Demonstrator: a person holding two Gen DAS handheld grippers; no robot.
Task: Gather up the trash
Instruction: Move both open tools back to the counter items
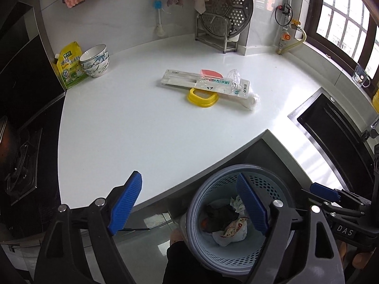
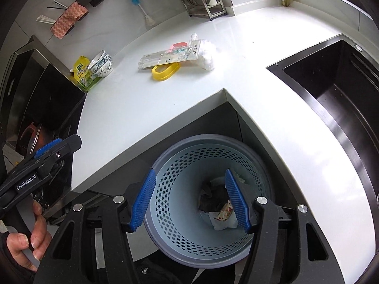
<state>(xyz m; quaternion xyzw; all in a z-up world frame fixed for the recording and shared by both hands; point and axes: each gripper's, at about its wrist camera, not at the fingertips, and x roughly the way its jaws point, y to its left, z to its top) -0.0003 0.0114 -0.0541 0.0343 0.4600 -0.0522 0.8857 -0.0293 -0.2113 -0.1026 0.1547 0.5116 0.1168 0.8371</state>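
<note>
Fingers, left gripper (image 1: 189,203): blue ribbed pads spread wide, nothing between them; 1 pad over the counter edge, the other over the bin mouth.
Fingers, right gripper (image 2: 190,200): spread wide, empty, both pads above the bin opening.
Bin (image 2: 165,196): pale blue perforated basket with a grey rim, on the floor in the counter's inner corner, at 6 o'clock in both views.
Bin contents: crumpled white wrapper with red print (image 2: 223,216), dark scrap (image 2: 210,196), printed tissue (image 1: 236,203), all at the bottom.
Counter (image 1: 130,123): white, L-shaped.
Trash on counter: clear plastic package (image 1: 203,82) at 12 o'clock from the left gripper, lying across a yellow ring-shaped lid (image 1: 202,98); red piece (image 1: 209,73) touching its far side; white wad (image 1: 252,99) at its right end.
Bowls (image 1: 96,60): stacked, at 10 o'clock, touching a yellow pouch (image 1: 68,65).
Sink (image 2: 331,75): black, at 2 o'clock in the right view.
Rack (image 1: 222,19): metal, holding a perforated steamer plate, at the back wall.
</note>
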